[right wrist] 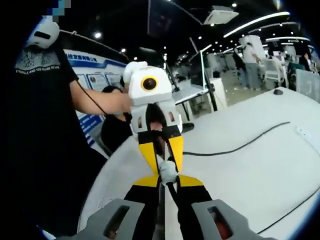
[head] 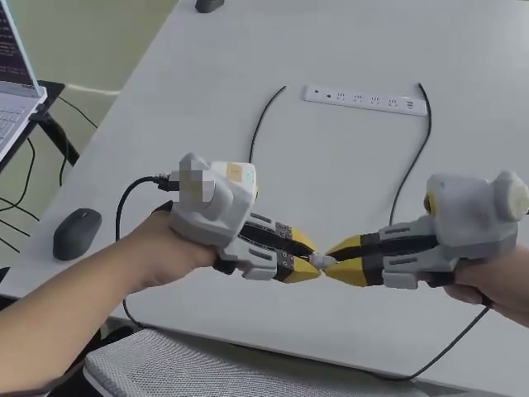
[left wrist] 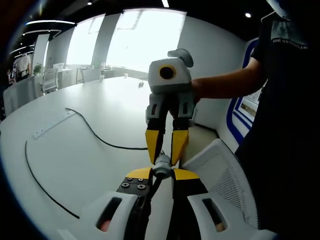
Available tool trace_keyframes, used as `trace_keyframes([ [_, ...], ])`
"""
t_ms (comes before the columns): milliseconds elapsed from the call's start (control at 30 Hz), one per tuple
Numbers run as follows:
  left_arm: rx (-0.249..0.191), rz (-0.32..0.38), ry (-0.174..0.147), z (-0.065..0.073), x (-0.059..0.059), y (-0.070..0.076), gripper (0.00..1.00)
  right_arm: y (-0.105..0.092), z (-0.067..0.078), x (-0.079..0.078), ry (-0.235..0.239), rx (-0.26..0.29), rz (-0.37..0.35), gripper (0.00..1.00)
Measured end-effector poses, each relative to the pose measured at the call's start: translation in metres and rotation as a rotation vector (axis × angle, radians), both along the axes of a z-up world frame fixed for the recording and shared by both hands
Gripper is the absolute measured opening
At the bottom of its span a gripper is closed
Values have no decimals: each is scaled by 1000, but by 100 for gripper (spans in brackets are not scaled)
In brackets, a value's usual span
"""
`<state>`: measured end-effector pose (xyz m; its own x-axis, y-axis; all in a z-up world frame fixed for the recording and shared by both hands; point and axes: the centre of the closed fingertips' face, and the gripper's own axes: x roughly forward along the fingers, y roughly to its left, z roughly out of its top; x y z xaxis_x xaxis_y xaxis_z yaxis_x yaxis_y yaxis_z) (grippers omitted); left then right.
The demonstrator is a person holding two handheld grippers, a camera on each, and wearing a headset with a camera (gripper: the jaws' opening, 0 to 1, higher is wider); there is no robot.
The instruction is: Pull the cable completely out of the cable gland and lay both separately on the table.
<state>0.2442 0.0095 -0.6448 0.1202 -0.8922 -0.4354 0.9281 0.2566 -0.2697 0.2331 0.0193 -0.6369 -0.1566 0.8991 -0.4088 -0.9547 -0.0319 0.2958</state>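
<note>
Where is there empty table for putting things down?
Bare table lies below the power strip, between the thin cable and the strip's cord, and between that cable and the mouse. Crowded: the near edge, where the left claw and right claw meet.

Large, pale grey table [head: 347, 207] with a smooth top. A long white power strip [head: 364, 100] lies far right of centre; a black cable [head: 421, 153] runs nearward from its right end. A thinner black cable [head: 260, 124] curves to the strip's left. A dark grey computer mouse [head: 77, 233] sits near the left edge.
</note>
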Motion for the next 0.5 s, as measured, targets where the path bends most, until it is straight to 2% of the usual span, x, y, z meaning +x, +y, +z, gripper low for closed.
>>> trace_keyframes([
  [33,1,4,6,0,1,1,15,1,0,1,-46,-5,-3,7],
  [67,0,9,13,0,2,1,15,1,0,1,-70,-9,-4,7],
  [100,-1,16,31,-1,2,2,15,0,-1,2,-116,-16,9,7],
  [233,-3,20,36,-1,2,2,15,1,-1,2,-239,-37,35,7],
  [267,-7,24,43,0,2,2,15,1,-1,1,-289,-46,50,7],
  [300,-10,28,53,0,2,2,15,0,-3,3,-317,-57,58,7],
  [400,-11,31,60,0,1,1,15,0,-4,4,-386,-77,69,7],
  [500,-11,27,68,0,-1,1,15,-1,-6,1,-416,-86,76,7],
])
